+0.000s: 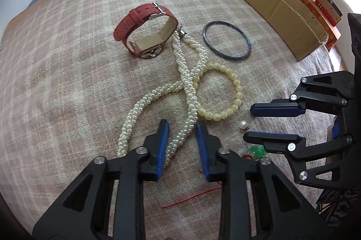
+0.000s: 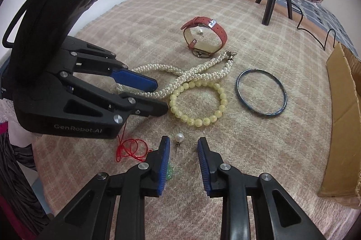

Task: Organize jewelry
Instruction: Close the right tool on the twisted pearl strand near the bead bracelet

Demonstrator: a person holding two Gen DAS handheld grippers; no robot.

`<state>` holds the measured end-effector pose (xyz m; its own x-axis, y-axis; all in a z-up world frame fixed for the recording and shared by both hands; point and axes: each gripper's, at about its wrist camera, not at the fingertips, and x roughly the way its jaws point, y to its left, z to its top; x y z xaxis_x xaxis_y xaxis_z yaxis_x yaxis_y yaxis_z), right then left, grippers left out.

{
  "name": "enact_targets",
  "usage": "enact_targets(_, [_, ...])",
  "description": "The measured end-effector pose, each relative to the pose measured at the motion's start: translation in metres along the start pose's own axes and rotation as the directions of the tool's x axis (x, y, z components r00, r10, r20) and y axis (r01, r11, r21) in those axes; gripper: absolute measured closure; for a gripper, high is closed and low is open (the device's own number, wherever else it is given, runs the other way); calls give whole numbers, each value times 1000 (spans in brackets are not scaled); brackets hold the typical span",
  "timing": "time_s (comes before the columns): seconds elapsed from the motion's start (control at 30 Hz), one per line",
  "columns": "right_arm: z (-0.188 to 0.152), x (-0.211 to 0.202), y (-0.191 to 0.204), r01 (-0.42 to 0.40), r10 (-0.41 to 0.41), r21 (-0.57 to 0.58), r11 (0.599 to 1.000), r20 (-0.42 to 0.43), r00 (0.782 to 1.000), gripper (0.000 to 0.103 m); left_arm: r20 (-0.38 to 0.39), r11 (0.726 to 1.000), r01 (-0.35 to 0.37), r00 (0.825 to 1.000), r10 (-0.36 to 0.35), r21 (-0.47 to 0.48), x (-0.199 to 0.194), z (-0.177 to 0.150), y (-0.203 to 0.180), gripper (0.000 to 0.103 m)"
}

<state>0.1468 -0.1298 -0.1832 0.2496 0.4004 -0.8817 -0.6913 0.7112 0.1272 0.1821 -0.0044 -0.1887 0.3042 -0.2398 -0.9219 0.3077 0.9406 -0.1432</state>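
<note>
Tongs, left: spread, straddling pearl necklace. Tongs, right: spread, pearl earring at 12 o'clock between tips.

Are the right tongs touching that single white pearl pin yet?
Apart. The right wrist view shows the single white pearl pin lying on the pink plaid blanket between the open right tongs, with blanket visible on both sides of it.

- Left gripper hovers low, jaws parted, tips angled downward
- Right gripper sits just beside it, jaws likewise spread apart, holding nothing
</note>
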Motion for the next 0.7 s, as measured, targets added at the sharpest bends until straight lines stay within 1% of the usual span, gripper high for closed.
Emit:
enact_targets(0.1, [1,3,0,7,-7,-3,1000,-2,1000,78,2,1000,-6,1000,6,-9,1,0,4,90])
enact_targets(0.23, [4,5,1,11,-11,-6,1000,2,1000,79,6,1000,-10,1000,11,-18,1,-1,6,95])
enact_targets(0.4, [7,8,5,16,-16,-23,1000,2,1000,82,14,1000,-18,1000,19,-18,-2,-4,6,96])
enact_targets(0.5, [7,12,11,43,-43,-50,998,-5,999,86,19,1000,-17,1000,17,-22,-4,-6,6,96])
enact_targets(0.53, [7,12,12,46,-46,-55,997,-3,999,88,23,1000,-17,1000,17,-27,-5,-6,7,96])
enact_targets(0.57, [8,12,13,45,-45,-55,997,-2,999,94,29,999,-18,999,19,-33,-7,-6,7,96])
enact_targets(0.6, [8,12,13,45,-46,-53,998,-2,999,97,34,999,-19,999,20,-37,-9,-6,8,97])
enact_targets(0.7, [8,11,14,50,-50,-50,998,0,999,97,59,998,-9,998,12,-62,-17,-6,12,97])
